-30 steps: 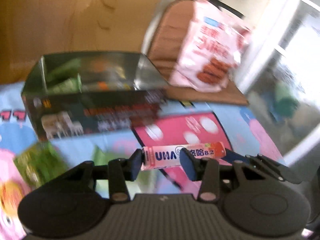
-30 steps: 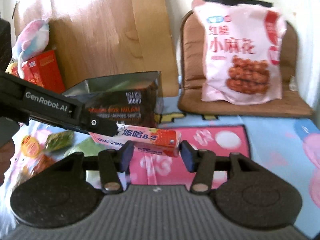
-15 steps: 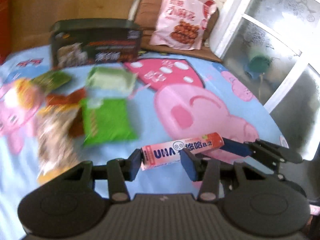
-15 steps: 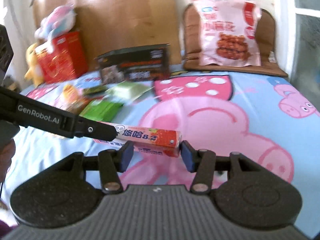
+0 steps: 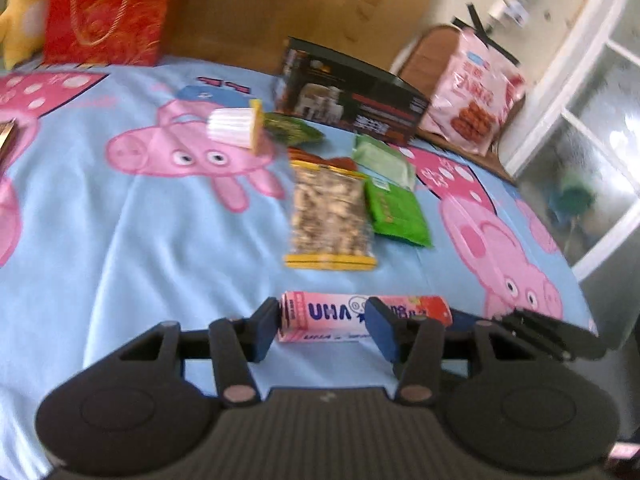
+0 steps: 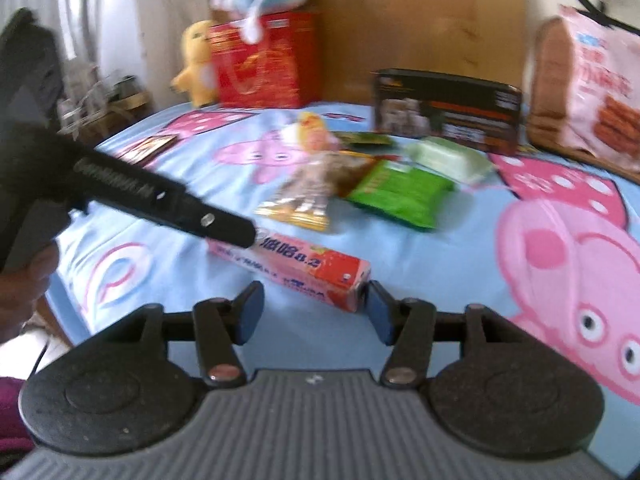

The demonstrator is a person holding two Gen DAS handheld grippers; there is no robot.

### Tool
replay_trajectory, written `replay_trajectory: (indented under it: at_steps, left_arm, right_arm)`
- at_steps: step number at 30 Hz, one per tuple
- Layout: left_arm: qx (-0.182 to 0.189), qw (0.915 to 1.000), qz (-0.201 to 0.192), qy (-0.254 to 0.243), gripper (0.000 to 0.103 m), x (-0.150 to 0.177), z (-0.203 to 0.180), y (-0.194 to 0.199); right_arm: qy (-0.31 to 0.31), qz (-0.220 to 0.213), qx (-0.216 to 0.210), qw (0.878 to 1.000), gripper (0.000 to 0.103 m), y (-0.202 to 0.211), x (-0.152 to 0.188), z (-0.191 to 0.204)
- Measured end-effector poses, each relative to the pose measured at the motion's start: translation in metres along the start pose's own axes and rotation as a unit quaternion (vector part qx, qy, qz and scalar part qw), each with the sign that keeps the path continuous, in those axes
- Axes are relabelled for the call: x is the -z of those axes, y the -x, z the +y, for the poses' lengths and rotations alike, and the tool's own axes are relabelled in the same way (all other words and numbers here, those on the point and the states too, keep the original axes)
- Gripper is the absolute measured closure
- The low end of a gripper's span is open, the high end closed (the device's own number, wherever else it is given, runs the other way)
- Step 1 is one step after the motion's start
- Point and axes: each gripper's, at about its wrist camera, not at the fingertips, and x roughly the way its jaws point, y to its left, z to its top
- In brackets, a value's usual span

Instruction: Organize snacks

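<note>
A pink UHA candy box [image 5: 332,314] lies crosswise between the fingers of my left gripper [image 5: 324,324], which is shut on its left part. My right gripper [image 6: 314,308] stands open around the box's red end [image 6: 344,276] and shows in the left wrist view [image 5: 532,334] at the right. The box hangs low over the blue cartoon-pig sheet [image 5: 140,248]. The black open snack box [image 5: 352,106] stands at the far edge. Loose snacks lie before it: a nut bag [image 5: 330,220], a green packet [image 5: 396,214], a pale green packet [image 5: 384,158].
A big pink snack bag [image 5: 476,84] leans on a brown cushion at the far right. A red gift bag [image 5: 104,12] and a yellow plush toy [image 6: 196,64] stand at the far left. A white cup-shaped snack [image 5: 236,128] lies beside the pig print. A window is at the right.
Both grippers have pulled back from the black box toward the near edge of the bed, carrying the candy box. The right gripper's jaws now stand wider around the box's end.
</note>
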Motion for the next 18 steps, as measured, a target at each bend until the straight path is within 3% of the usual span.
replay_trajectory:
  at_steps: [5,9,12,18]
  left_arm:
    - [0.026,0.9994,-0.017,0.015,0.046,-0.002,0.011,0.009]
    - [0.026,0.9981,-0.055,0.007,0.024,-0.005,0.015,0.023]
    - [0.022,0.9974,-0.068,0.008,0.023,-0.005,0.02,0.028]
    - [0.029,0.998,-0.052,0.021,0.023,-0.003,0.027,0.021]
  right_arm:
    - [0.004,-0.006,0.005,1.0,0.043,-0.002,0.0,0.005]
    - [-0.007,-0.013,0.017,1.0,0.039,0.0,0.005,0.001]
    - [-0.022,-0.016,0.031,0.999,0.025,0.002,0.008,-0.002]
    - [-0.027,-0.02,0.016,0.999,0.01,0.001,0.011,-0.005]
